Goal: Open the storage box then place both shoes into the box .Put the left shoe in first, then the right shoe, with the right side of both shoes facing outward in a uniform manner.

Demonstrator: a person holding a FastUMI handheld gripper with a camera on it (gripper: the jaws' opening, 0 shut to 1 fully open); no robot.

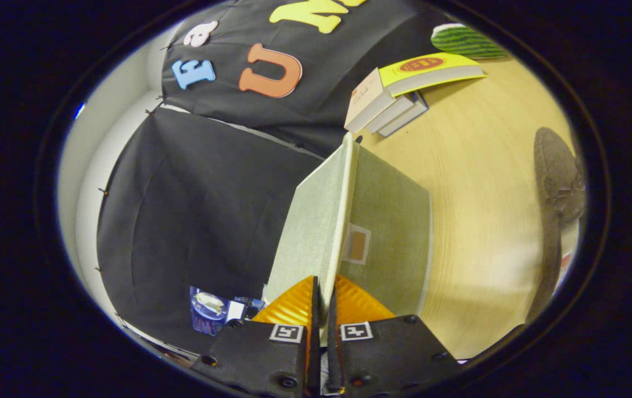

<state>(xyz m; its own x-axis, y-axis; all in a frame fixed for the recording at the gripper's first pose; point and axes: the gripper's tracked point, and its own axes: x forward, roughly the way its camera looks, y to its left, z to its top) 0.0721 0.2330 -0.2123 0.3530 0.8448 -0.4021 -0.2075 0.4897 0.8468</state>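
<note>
1. While the gripper [322,309] is pinching the edge of the pale green fabric-covered lid [316,221], both fingers are pressing on that thin panel, nearly closed.
2. Rising edge-on from the fingers, the lid is standing tilted open beside the pale green fabric storage box [390,232], which is sitting on the light wooden table [487,182].
3. Beyond the box, a stack of books [398,94] with a yellow cover on top is lying near a green striped cushion [468,41].
4. Right of the box, well apart, a brown suede shoe [556,182] is resting on the table.
</note>
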